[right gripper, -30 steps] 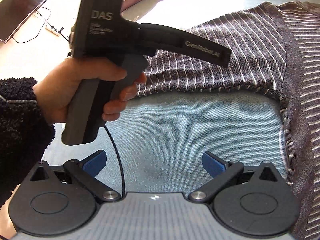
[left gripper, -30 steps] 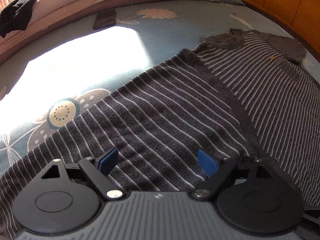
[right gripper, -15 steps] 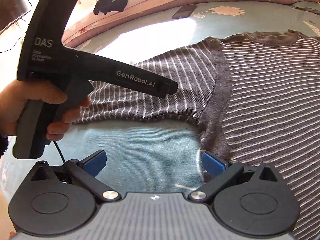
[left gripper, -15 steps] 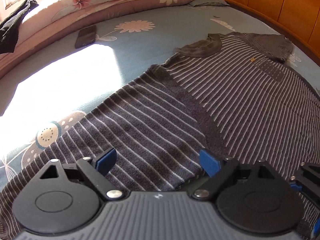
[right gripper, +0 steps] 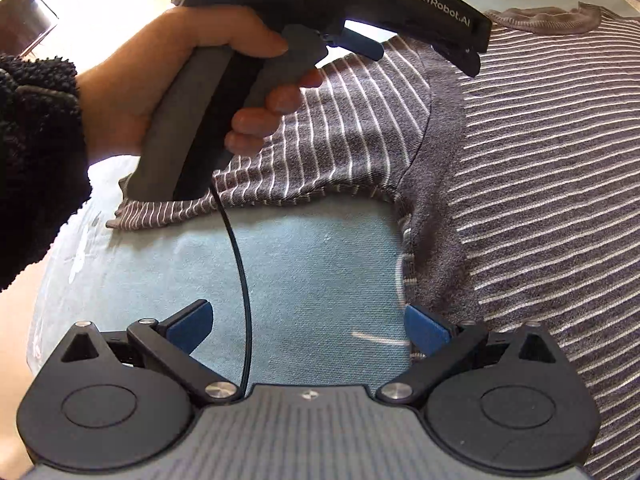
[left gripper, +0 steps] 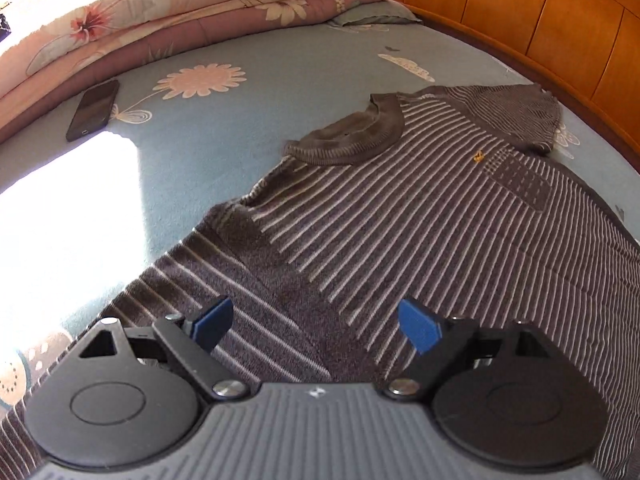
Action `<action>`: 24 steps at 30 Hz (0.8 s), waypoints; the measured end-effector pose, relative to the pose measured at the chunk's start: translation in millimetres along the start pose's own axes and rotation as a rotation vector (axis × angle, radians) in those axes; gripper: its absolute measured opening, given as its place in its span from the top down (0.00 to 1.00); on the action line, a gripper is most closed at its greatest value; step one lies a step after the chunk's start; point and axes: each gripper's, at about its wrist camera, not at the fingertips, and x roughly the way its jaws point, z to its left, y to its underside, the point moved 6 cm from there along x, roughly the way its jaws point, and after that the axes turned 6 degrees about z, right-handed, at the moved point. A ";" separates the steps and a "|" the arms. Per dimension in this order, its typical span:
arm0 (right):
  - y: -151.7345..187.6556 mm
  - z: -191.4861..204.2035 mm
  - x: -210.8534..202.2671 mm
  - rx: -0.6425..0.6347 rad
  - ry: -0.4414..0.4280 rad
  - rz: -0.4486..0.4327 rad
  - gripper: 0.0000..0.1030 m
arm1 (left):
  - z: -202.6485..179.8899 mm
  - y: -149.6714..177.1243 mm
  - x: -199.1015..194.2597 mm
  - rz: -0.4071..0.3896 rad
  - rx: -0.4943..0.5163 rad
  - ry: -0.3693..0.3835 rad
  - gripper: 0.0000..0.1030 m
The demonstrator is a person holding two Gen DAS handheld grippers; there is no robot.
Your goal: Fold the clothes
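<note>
A dark grey sweater with thin white stripes (left gripper: 400, 208) lies flat on the blue flowered bed sheet (left gripper: 208, 152), collar (left gripper: 352, 136) toward the pillows. My left gripper (left gripper: 316, 326) hovers open above the seam where the near sleeve (left gripper: 192, 280) meets the body, nothing between its blue pads. In the right wrist view the same sweater (right gripper: 540, 168) fills the right side. My right gripper (right gripper: 308, 326) stands open over bare sheet under the armpit, its right pad (right gripper: 424, 328) at the sweater's side edge. A hand (right gripper: 168, 80) holds the left gripper's handle above the sleeve (right gripper: 340, 140).
A dark phone (left gripper: 93, 109) lies on the sheet near stacked quilts (left gripper: 160, 20) at the back. A wooden headboard (left gripper: 520, 12) curves along the right. A black cable (right gripper: 236, 264) hangs from the left handle. A bright sun patch (left gripper: 60, 208) covers the sheet left of the sleeve.
The left gripper has travelled along the sleeve toward the shoulder seam and body. The right gripper has shifted toward the armpit, then nearly stopped. Both stay open and empty.
</note>
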 end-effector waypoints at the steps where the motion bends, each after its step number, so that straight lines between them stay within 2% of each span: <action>1: -1.4 -2.6 -5.1 0.012 0.000 -0.012 0.00 | 0.5 -10.6 7.7 -0.015 -0.005 0.008 0.13; 5: -10.1 -10.4 -16.4 0.021 0.015 -0.048 0.00 | 12.5 -34.4 43.1 -0.018 -0.063 0.052 0.13; 8: -20.1 -24.7 -18.0 0.044 0.021 -0.070 0.00 | 30.8 -31.2 62.3 0.025 -0.096 -0.028 0.14; 12: -30.8 -41.4 -26.0 0.092 0.009 -0.100 0.00 | 33.9 -40.7 50.7 0.019 -0.128 -0.036 0.15; 15: -38.7 -52.1 -30.7 0.125 0.011 -0.126 0.00 | 12.7 -64.6 41.6 -0.043 -0.058 0.058 0.13; 16: -40.8 -55.0 -30.4 0.136 0.009 -0.130 0.00 | 5.1 -71.7 44.0 -0.045 -0.039 0.090 0.13; 18: -44.8 -60.8 -29.6 0.158 0.005 -0.137 0.00 | -5.8 -79.1 64.1 0.005 -0.049 0.149 0.13; 20: -47.0 -64.5 -29.4 0.156 0.013 -0.136 0.00 | -4.9 -78.2 87.5 0.066 -0.061 0.089 0.13; 23: -47.4 -71.4 -32.7 0.155 0.034 -0.145 0.00 | 12.3 -76.5 95.4 0.071 -0.065 -0.150 0.22; 24: -47.1 -73.8 -34.3 0.157 0.040 -0.149 0.00 | 16.0 -77.2 87.0 0.048 -0.079 -0.164 0.22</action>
